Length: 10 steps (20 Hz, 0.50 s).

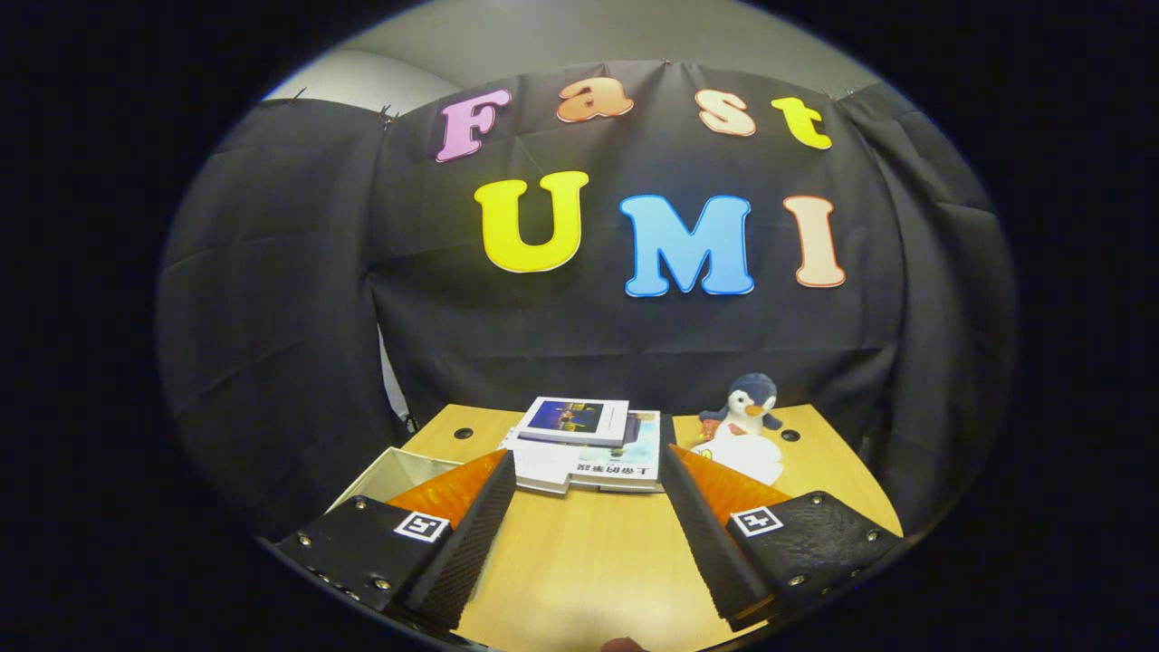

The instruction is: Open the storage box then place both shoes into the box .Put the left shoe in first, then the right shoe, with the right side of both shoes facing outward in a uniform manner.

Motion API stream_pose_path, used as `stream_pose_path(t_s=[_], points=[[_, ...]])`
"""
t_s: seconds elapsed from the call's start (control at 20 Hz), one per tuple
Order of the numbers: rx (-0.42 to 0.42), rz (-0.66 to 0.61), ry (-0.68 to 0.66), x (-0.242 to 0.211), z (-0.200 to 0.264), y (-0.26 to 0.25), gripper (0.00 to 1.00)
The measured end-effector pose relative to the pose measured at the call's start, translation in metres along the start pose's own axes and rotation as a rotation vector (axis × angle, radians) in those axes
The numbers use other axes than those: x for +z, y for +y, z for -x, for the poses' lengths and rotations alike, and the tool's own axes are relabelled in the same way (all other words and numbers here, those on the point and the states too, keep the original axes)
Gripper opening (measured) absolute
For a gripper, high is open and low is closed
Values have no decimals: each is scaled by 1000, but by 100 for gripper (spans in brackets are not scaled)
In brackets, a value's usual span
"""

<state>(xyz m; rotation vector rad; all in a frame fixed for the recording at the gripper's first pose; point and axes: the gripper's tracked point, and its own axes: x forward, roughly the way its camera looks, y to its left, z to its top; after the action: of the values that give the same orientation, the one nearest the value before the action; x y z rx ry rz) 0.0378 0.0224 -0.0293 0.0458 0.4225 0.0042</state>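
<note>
Well, box: a pale storage box (398,471) sits at the left edge of the bench (589,561), just past the left finger.
Box top: it looks open, and a light inside wall shows.
Box hidden part: the left finger covers much of it, so which way its long side runs is hard to tell.
Gripper: the gripper (589,471) hangs over the bench with its fingers spread wide.
Gripper hold: nothing is between the fingers, only bare wood, and they touch nothing.
Finger tips: they point toward the back of the bench, at the books.
Books: a stack of books (589,448) lies just past the finger tips, near the middle back of the bench. A smaller one lies flat on top.
Toy: a soft penguin toy (750,403) stands upright to the right of the books, close to the back edge.
White thing: something white (747,455) lies in front of the penguin, right by it.
Bench: light wood, with a small dark hole near each back corner.
</note>
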Motion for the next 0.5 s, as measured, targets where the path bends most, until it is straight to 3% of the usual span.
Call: stream_pose_path(t_s=[0.25, 0.5], points=[[-65, 25, -91, 13, 26, -50, 97], [-111, -28, -136, 14, 41, -92, 97]])
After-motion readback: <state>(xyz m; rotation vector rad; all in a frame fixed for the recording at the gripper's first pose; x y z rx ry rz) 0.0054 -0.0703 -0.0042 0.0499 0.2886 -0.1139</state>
